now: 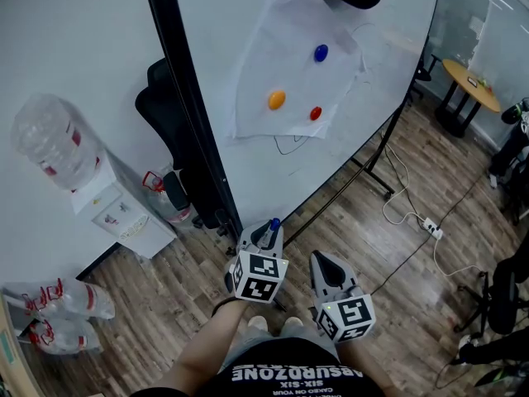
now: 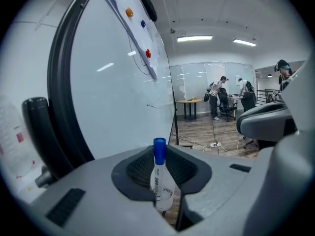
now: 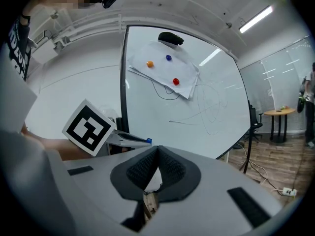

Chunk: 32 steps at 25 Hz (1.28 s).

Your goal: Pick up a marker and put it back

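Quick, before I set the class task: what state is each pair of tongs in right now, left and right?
Left tongs: closed on the blue-capped marker.
Right tongs: closed, holding nothing.

wood floor [image 1: 165,288] with power strip [image 1: 430,227], cables [image 1: 395,218], seemingly water jugs [image 1: 74,300]

Bright, even office light; your two gripper views bend hard at the edges.
Your ceiling strip lights [image 2: 194,38] throw pale streaks of glare across the whiteboard [image 2: 118,97], and a light bar [image 3: 256,17] shines at the top right of your right gripper view. Both gripper views sit inside a dark round frame and bow straight lines into curves. The marker [image 2: 160,173] reads fairly sharp, the far room softer. Your head view is clear, with only faint shadows on the wood floor [image 1: 355,222].
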Motion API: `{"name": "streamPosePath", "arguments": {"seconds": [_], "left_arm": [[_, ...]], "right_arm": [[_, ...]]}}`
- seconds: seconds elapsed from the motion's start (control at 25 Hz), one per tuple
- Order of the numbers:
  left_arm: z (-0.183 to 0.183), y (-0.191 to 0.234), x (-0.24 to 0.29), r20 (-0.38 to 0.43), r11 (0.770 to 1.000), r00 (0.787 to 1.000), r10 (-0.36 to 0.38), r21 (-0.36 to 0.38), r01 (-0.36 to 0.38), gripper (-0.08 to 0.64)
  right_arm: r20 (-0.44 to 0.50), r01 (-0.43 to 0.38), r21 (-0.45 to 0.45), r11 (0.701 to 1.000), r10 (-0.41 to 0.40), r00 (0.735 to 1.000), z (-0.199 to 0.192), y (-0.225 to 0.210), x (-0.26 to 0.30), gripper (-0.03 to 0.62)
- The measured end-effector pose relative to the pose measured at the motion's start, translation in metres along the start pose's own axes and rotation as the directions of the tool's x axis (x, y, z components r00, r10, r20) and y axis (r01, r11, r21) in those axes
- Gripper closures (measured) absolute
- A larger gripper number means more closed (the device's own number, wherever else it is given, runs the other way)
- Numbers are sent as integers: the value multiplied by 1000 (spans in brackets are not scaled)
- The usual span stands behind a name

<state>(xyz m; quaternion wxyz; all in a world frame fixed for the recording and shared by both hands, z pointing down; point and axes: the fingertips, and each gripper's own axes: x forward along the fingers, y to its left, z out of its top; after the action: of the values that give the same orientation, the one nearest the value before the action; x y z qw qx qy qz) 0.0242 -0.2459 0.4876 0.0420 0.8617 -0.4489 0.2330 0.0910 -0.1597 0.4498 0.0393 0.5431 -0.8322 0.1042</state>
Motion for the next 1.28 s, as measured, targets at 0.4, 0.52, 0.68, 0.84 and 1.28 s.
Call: {"name": "streamPosePath", "arguments": {"seconds": [0.4, 0.52, 0.68, 0.84, 1.28], "left_arm": [[18, 0, -19, 66, 1000, 998, 1, -28, 1, 480], [22, 0, -25, 82, 999, 997, 3, -35, 0, 480], [30, -1, -35, 113, 999, 994, 1, -42, 4, 480], [39, -1, -48, 140, 998, 990, 4, -55, 4, 480], [45, 0, -78, 176, 993, 984, 10, -114, 10, 480]], "right_arm": [[6, -7, -1, 1000, 7, 1000, -1, 7, -5, 594], [7, -11, -5, 1000, 11, 1000, 0, 10, -6, 594], [9, -16, -6, 1000, 16, 1000, 1, 14, -9, 594], [11, -20, -6, 1000, 20, 1000, 1, 16, -10, 594], [9, -40, -4, 999, 40, 999, 0, 24, -12, 594]]}}
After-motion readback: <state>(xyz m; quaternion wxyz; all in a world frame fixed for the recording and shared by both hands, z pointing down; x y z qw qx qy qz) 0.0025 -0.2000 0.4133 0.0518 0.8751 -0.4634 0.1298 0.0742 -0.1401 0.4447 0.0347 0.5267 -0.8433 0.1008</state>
